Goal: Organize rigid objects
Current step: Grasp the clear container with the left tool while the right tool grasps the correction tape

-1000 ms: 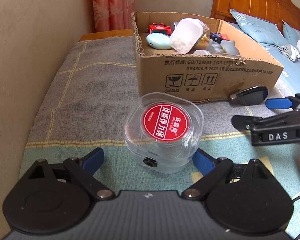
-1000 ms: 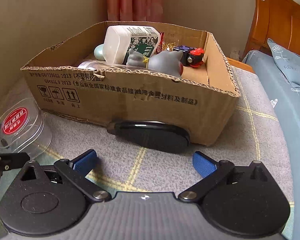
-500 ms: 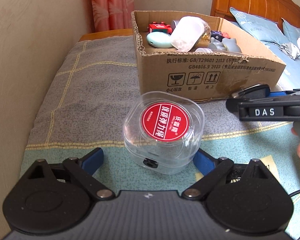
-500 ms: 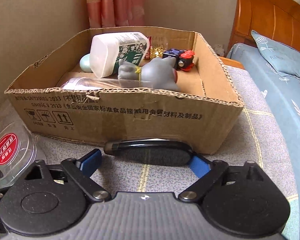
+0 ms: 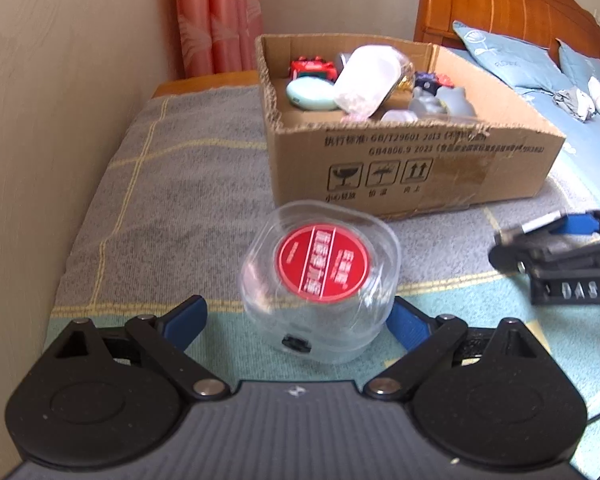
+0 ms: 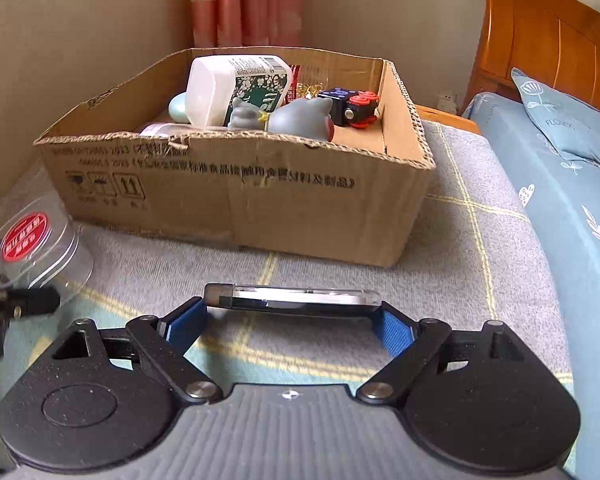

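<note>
A clear plastic tub with a red round label (image 5: 320, 276) sits between the blue pads of my left gripper (image 5: 298, 316); the left pad stands apart from it, so the jaws are open around it. The tub also shows in the right wrist view (image 6: 32, 244). My right gripper (image 6: 292, 320) is shut on a flat black case with a shiny edge (image 6: 292, 300) and holds it just above the blanket, in front of the cardboard box (image 6: 236, 196). The right gripper shows in the left wrist view (image 5: 560, 248).
The open cardboard box (image 5: 412, 164) holds a white bottle (image 6: 236, 88), grey toy figures (image 6: 296, 118), a teal oval case (image 5: 310, 94) and small toy cars. It stands on a grey blanket. A wall runs along the left; blue bedding and a wooden headboard lie right.
My right gripper moved in around the black case, closed on it and lifted it off the blanket, away from the box. The left gripper and tub shifted only slightly.
</note>
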